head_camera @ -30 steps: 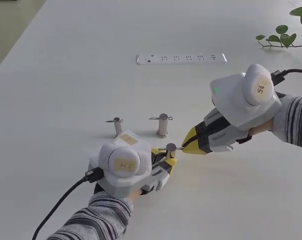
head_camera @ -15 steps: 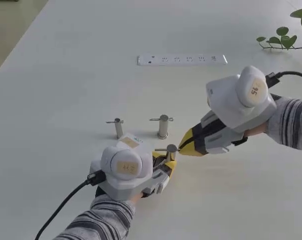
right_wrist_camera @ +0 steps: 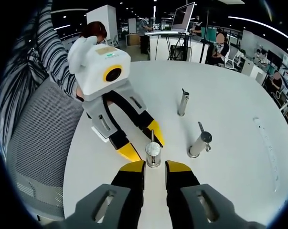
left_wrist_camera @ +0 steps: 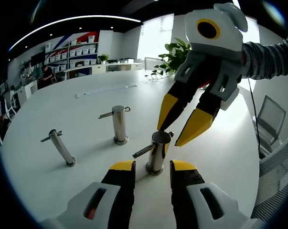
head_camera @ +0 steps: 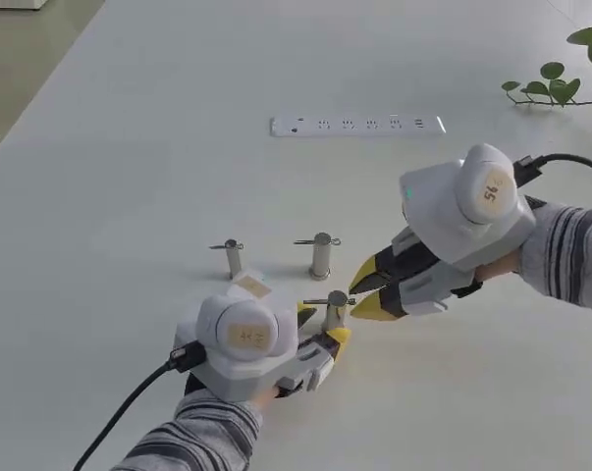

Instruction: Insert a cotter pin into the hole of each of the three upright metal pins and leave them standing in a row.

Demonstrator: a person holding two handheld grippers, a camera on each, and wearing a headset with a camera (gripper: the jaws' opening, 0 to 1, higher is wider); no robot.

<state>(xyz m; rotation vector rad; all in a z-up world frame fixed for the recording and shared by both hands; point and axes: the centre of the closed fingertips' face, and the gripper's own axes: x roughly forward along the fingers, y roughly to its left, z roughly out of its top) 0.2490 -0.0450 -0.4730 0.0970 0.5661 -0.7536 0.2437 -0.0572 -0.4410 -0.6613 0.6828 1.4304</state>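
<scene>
Backing off from a moment ago, the right white-and-yellow gripper [head_camera: 362, 299] now hangs with jaws spread just beside the nearest upright steel pin [head_camera: 335, 312], whose thin wire cotter pin [head_camera: 315, 303] sits through its head. The left gripper [head_camera: 324, 326] flanks that pin's base with jaws parted. Both should ease straight away without nudging it, then line it up with the two pinned steel posts behind [head_camera: 321, 255] [head_camera: 234, 257] on the smooth white worktop [head_camera: 129, 196], which carries a white power strip [head_camera: 356, 125] in an open office.

Front pin [head_camera: 335, 312] hemmed btwn both jaws — rear pins [head_camera: 234, 258] [head_camera: 320, 255] behind; bench [head_camera: 129, 196] elsewhere prob. free.
</scene>
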